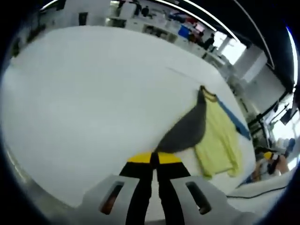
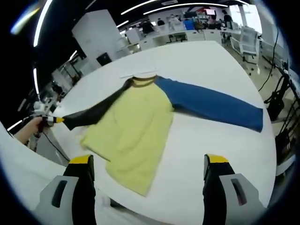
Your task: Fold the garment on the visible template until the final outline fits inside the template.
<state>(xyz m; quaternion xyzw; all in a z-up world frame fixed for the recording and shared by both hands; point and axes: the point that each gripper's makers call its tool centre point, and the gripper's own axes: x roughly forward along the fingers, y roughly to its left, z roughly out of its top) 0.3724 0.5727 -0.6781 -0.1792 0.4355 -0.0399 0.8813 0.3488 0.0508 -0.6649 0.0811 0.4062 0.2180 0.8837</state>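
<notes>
A long-sleeved shirt lies flat on the white table (image 2: 206, 140). Its body is yellow (image 2: 136, 126), one sleeve is blue (image 2: 215, 105) and stretched out to the right, the other is dark grey (image 2: 93, 115). My left gripper (image 1: 153, 158) is shut on the end of the grey sleeve (image 1: 187, 129), pulling it out from the collar (image 1: 205, 93); it also shows as the left gripper (image 2: 52, 120) held by a hand. My right gripper (image 2: 149, 160) stands open above the shirt's hem with nothing between its jaws. A faint pale strip (image 2: 138, 74) lies just behind the collar.
The table edge (image 2: 269, 154) curves close to the blue cuff. Office chairs (image 2: 248, 40) stand beyond the far right corner, and a white cabinet (image 2: 93, 33) and desks sit at the back. A wide bare stretch of table (image 1: 93, 93) spreads left of the shirt.
</notes>
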